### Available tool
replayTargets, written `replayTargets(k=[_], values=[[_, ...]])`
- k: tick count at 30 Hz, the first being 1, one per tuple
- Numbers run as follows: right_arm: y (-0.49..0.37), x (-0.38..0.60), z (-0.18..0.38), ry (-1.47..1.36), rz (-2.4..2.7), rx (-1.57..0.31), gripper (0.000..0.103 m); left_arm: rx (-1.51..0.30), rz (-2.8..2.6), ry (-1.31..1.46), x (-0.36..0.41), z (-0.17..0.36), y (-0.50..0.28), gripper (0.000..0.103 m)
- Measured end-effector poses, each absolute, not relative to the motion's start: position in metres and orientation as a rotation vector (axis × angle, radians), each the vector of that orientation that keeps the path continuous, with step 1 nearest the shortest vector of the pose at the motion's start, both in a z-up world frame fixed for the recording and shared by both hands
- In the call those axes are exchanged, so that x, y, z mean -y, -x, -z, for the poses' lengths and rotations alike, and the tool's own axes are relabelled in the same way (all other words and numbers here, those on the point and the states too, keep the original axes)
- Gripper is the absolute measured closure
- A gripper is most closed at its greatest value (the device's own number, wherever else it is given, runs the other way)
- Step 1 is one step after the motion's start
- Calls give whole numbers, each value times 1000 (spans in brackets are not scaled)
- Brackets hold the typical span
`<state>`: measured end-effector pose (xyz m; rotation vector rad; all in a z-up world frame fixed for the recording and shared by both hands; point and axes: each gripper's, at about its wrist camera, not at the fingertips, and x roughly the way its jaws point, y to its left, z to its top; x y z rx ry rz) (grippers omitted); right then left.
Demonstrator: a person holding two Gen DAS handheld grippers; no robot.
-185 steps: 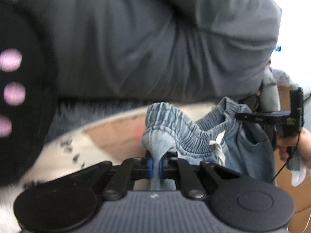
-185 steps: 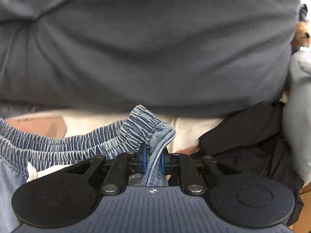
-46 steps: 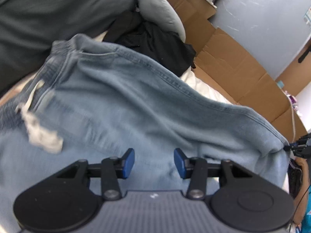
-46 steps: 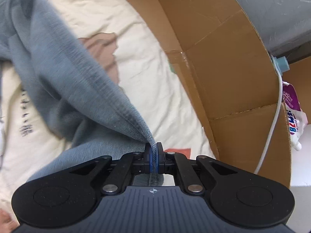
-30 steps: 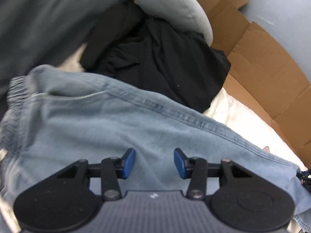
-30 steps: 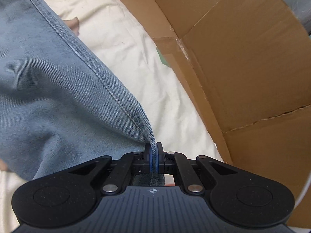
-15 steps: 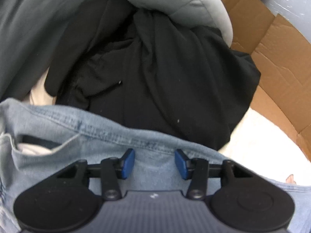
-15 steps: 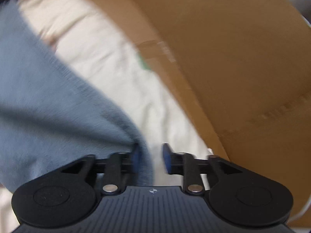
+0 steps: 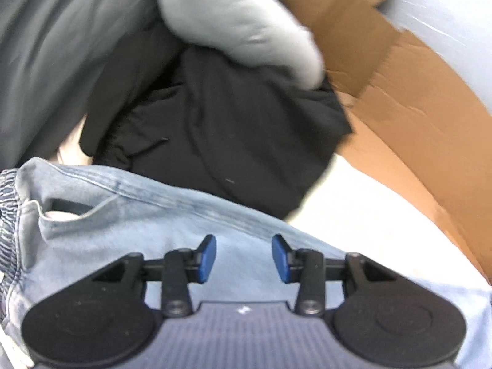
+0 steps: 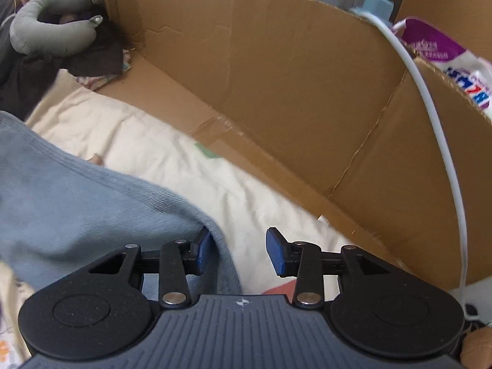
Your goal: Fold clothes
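Both grippers, left [image 9: 244, 258] and right [image 10: 238, 253], gaped empty over denim shorts [image 9: 129, 230]; black garment [image 9: 215, 129], cardboard wall [image 10: 292, 98] beyond.

soft, even daylight; left wrist view smeared by motion blur, right sharper, both bowed by fisheye edges.

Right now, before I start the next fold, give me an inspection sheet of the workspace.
Surface: cream sheet, partly covered.
Job's things: denim shorts lying on the sheet, waistband at left in the left wrist view.
Clutter: black garment, grey neck pillow, purple-and-white packet.
Grippers: left gripper open above the denim; right gripper open at the shorts' edge.
Cables: white cable draped over the cardboard.
Surroundings: cardboard wall along the sheet.
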<state>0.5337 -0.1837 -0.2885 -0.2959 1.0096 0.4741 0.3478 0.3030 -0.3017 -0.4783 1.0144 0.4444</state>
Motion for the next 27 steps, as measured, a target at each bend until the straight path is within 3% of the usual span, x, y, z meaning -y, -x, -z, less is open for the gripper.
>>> replayTargets(k=[12, 18, 27], values=[[-483, 265, 290, 132, -333, -969, 54, -999, -325, 474, -222, 280, -317, 58], [-446, 311, 329, -21, -224, -978, 55, -1004, -316, 525, -191, 282, -295, 58], [-417, 289, 372, -97, -228, -946, 55, -1051, -244, 466, -142, 291, -271, 58]])
